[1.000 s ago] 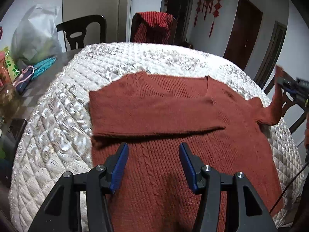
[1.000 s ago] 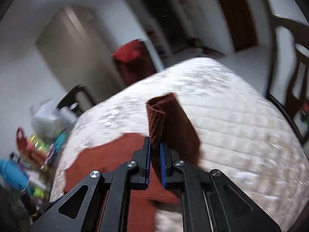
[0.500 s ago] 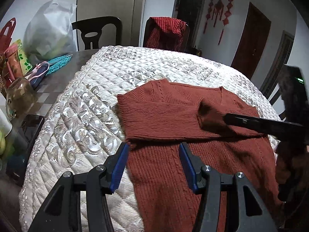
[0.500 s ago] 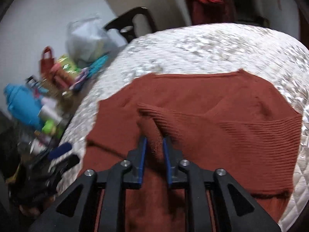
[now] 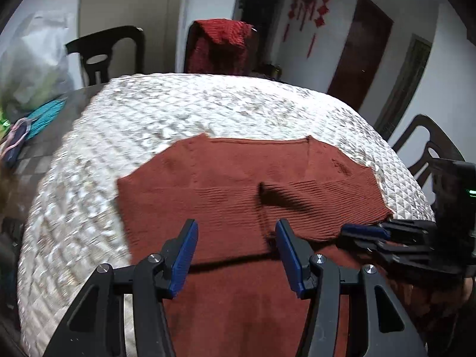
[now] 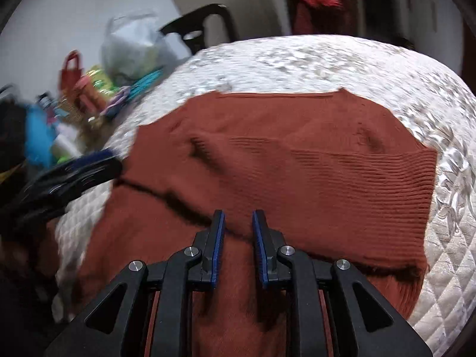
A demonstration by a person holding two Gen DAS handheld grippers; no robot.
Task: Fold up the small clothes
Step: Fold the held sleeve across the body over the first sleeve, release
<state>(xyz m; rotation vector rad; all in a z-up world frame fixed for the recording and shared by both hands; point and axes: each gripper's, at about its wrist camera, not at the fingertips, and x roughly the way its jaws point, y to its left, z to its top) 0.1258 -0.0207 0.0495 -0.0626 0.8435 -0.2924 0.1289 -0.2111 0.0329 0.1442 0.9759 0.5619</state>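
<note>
Left wrist view: left gripper point(image 5: 235, 255) hovers over the sweater, jaws spread, nothing between them.
Clutter, far left: plastic bag point(image 6: 131, 50) and small items on the bare table edge.
Sweater: rust-red sweater point(image 5: 226, 190) lies flat on the quilted cover point(image 5: 208, 107), both sleeves folded across the chest.
Right sleeve: right sleeve point(image 6: 342, 184) lies across the body, cuff toward the left.
Right gripper: right gripper point(image 6: 238, 241) sits low at the near sleeve edge, jaws slightly apart, pinching nothing.

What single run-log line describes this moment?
sweater: sleeves folded across | left gripper: open, empty | right gripper: open, released sleeve
</note>
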